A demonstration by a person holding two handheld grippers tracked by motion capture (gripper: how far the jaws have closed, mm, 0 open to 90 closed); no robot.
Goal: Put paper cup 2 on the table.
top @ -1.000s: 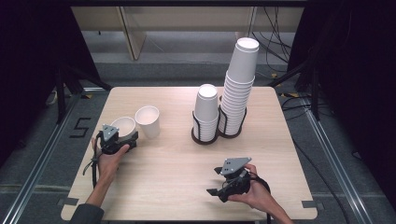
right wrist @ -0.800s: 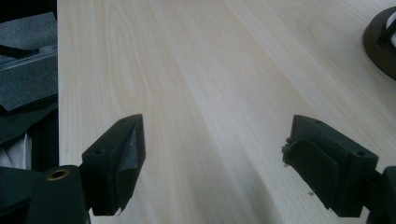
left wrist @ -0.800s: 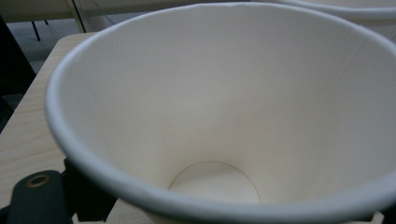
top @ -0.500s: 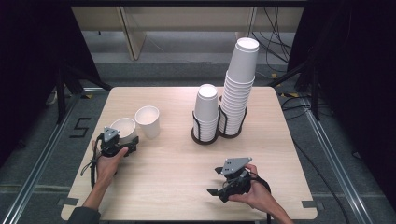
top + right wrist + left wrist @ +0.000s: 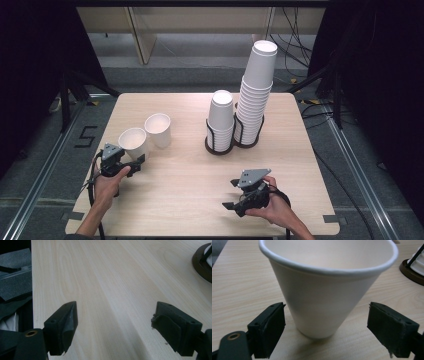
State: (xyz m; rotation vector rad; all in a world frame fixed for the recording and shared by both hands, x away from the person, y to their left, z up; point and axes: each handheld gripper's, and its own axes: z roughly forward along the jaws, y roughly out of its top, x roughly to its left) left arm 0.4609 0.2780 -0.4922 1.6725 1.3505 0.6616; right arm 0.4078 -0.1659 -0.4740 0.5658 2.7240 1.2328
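Table (image 5: 190,180): cup (image 5: 324,290) between open jaws.

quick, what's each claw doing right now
Left claw: open, jaws on either side of a white paper cup with gaps showing, not gripping it.
Right claw: open, nothing between the jaws, just bare table.

White paper cup (image 5: 322,290), upright, empty, on table (image 5: 190,200)

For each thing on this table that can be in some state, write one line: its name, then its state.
Near cup: upright, empty, between the open jaws, untouched.
Far cup: upright, empty, beside the near cup.
Short stack: cups upside down, nested in a holder.
Tall stack: upside down, nested, leaning slightly.
Left gripper: open.
Right gripper: open, holding nothing.
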